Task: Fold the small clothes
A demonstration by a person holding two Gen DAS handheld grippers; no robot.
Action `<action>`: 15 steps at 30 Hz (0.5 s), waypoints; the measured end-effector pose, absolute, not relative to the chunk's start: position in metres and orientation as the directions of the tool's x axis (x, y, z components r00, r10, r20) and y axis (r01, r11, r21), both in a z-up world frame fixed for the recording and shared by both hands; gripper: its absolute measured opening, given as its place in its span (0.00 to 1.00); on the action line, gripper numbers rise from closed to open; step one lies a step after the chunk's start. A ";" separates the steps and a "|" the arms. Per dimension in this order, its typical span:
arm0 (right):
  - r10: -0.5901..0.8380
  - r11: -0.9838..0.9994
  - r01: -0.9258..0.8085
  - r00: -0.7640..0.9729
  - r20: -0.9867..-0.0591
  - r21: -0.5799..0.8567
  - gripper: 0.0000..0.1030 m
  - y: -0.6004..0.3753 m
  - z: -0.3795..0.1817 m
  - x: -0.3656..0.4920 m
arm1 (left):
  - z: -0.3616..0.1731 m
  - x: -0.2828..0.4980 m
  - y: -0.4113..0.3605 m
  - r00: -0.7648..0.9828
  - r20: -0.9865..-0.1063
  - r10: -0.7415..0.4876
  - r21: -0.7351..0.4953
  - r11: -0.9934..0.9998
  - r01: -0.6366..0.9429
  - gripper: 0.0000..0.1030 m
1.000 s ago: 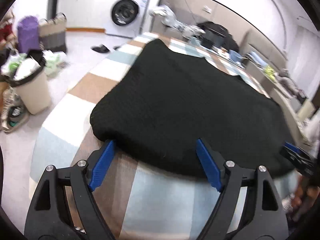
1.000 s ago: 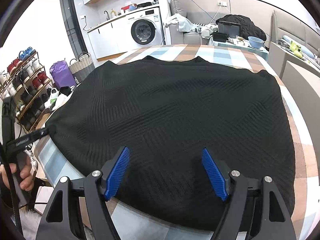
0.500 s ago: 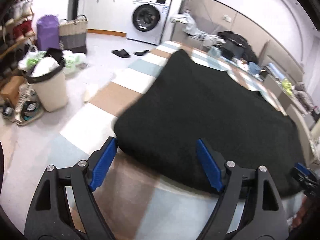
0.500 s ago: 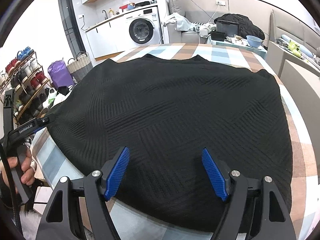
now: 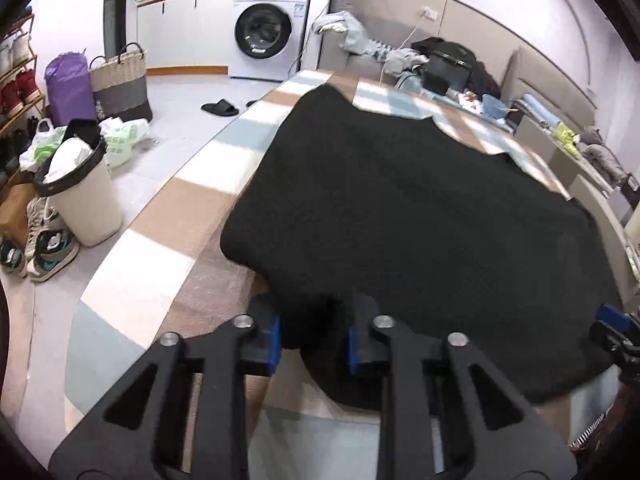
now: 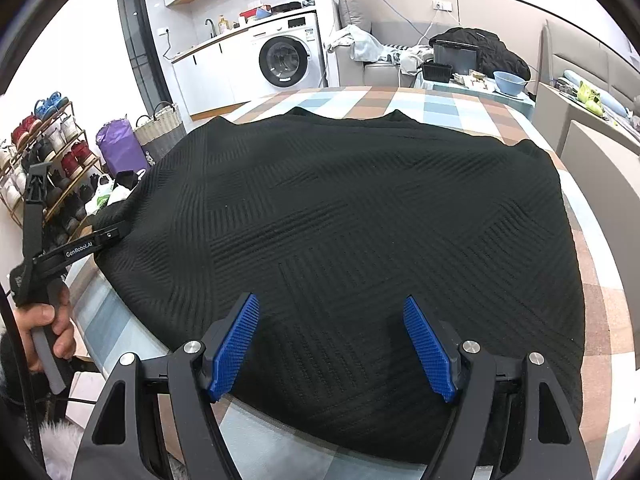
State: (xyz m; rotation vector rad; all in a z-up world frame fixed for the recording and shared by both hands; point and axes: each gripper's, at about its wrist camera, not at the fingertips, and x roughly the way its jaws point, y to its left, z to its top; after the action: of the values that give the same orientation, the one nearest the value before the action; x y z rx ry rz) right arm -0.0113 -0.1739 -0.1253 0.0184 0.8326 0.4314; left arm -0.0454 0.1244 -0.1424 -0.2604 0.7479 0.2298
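Note:
A black knit garment (image 5: 420,208) lies spread flat on the checked tablecloth (image 5: 168,232). My left gripper (image 5: 314,340) is at its near left corner. Its jaws are closing, a bunch of the black hem sits between the blue pads (image 5: 275,338), and they press on it. The right wrist view shows the same garment (image 6: 360,220), with the left gripper (image 6: 108,236) at its left corner in a person's hand. Over the near hem my right gripper (image 6: 332,344) stands open, its pads wide apart above the fabric and holding nothing. Its tip (image 5: 612,320) shows at the right edge of the left wrist view.
A lined waste bin (image 5: 80,200), bags, shoes and a woven basket (image 5: 120,84) stand on the floor left of the table. A washing machine (image 5: 264,32) is at the back. A sofa with clothes (image 6: 368,52) lies beyond the table, and a chair back (image 6: 600,160) is at right.
My left gripper moved in onto the garment's near left corner and its jaws went from wide apart to narrow around the hem. The right gripper has not moved.

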 end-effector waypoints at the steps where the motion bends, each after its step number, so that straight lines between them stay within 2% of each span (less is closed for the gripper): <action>1: 0.378 0.913 -0.364 0.592 -0.712 0.182 0.74 -0.174 -0.125 -0.011 | -0.139 -0.049 0.124 0.733 -0.671 0.116 -0.165 0.940 -0.300 0.17; 9: 0.359 0.923 -0.340 0.600 -0.714 0.179 0.74 -0.181 -0.125 -0.009 | -0.136 -0.065 0.121 0.740 -0.660 0.134 -0.154 0.939 -0.307 0.16; 15: 0.323 0.942 -0.277 0.582 -0.746 0.192 0.74 -0.194 -0.131 -0.001 | -0.102 -0.063 0.094 0.796 -0.588 0.142 -0.099 0.964 -0.245 0.15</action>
State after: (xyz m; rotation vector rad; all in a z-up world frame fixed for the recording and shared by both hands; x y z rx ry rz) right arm -0.0005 -0.1938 -0.1306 0.0569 0.8821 0.3503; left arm -0.0628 0.0943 -0.1015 -0.1744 0.6158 0.2092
